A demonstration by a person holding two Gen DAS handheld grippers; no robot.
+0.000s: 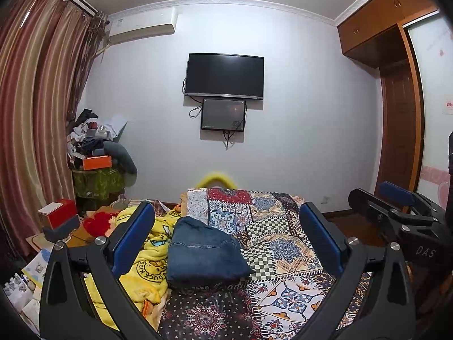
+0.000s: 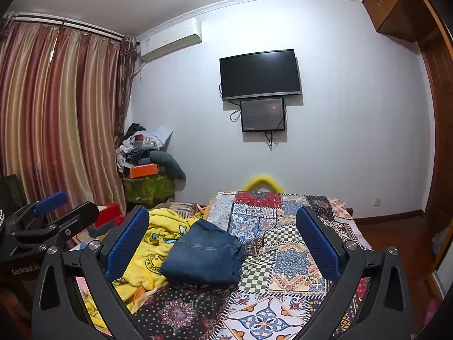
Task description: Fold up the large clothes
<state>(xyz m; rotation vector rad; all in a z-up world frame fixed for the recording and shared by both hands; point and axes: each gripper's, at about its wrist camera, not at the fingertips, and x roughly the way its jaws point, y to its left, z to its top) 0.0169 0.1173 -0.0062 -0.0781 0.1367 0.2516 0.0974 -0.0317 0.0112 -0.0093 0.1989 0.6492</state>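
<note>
Left wrist view: folded jeans (image 1: 205, 250) lie as compact bundle on patchwork bedspread (image 1: 286, 255), touching yellow blanket (image 1: 150, 266) at left. Left gripper (image 1: 226, 235) spread wide, empty, raised above bed; right gripper (image 2: 223, 238) likewise apart, holding nothing. Fold looks finished; judgement: if tidying, press edges flat, avoid snagging blanket. Legible: "KIDS", "DUCK" on blanket; "DAS" on neighbouring gripper body.

Yellow hoop (image 1: 215, 179) half hidden behind bed's far edge; wardrobe (image 1: 396, 42) cut off right; clutter pile (image 1: 93, 138) too jumbled to identify.
</note>
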